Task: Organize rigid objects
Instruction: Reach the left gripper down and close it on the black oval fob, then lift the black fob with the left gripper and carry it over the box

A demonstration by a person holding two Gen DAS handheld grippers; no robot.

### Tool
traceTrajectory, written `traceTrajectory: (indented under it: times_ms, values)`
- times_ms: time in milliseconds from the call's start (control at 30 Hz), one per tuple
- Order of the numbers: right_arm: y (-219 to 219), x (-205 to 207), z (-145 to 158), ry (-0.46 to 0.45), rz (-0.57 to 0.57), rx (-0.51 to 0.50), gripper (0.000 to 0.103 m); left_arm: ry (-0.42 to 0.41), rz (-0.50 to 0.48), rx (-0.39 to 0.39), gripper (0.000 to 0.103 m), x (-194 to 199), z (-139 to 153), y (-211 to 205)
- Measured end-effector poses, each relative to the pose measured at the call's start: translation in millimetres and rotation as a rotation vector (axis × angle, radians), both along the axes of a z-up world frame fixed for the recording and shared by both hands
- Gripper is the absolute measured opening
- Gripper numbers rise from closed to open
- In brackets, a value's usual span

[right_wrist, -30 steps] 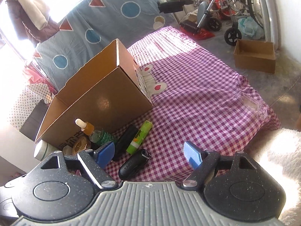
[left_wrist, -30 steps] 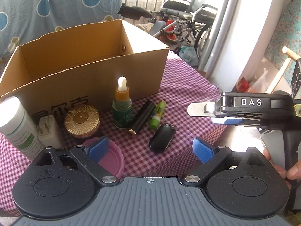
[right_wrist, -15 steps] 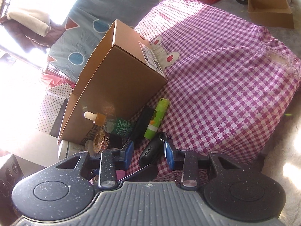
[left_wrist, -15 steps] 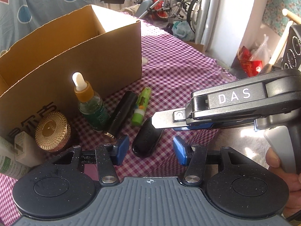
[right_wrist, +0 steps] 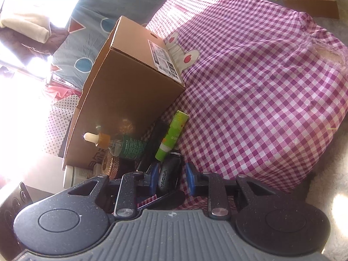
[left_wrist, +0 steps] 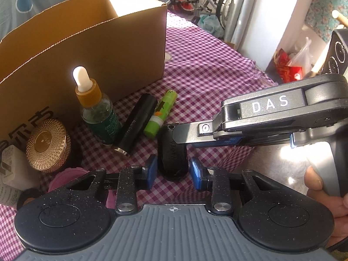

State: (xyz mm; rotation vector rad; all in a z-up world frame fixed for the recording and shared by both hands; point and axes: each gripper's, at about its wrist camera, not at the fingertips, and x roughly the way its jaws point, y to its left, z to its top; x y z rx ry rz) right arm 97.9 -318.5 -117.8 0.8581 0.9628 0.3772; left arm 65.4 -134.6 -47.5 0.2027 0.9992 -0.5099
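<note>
Moved: both claws dropped toward the black key fob (left_wrist: 173, 152), jaws just closing | left claw (left_wrist: 173, 171) and right claw (right_wrist: 170, 179) straddle it, not gripping | fob near counter's front edge | next: clamp, lift into cardboard box (left_wrist: 91, 50).

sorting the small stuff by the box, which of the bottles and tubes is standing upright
Only the green dropper bottle with the white bulb stands upright. The black tube and the lime-green tube beside it lie flat on the checked cloth.
</note>
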Motion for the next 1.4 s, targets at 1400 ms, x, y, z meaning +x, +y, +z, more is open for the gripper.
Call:
traceTrajectory:
  times_ms: [1400]
  values:
    - [10.3,-8.7,18.0,-0.053,0.034,0.032,0.018,-0.052,-0.011,-0.102,0.029,-10.2,9.9,20.0]
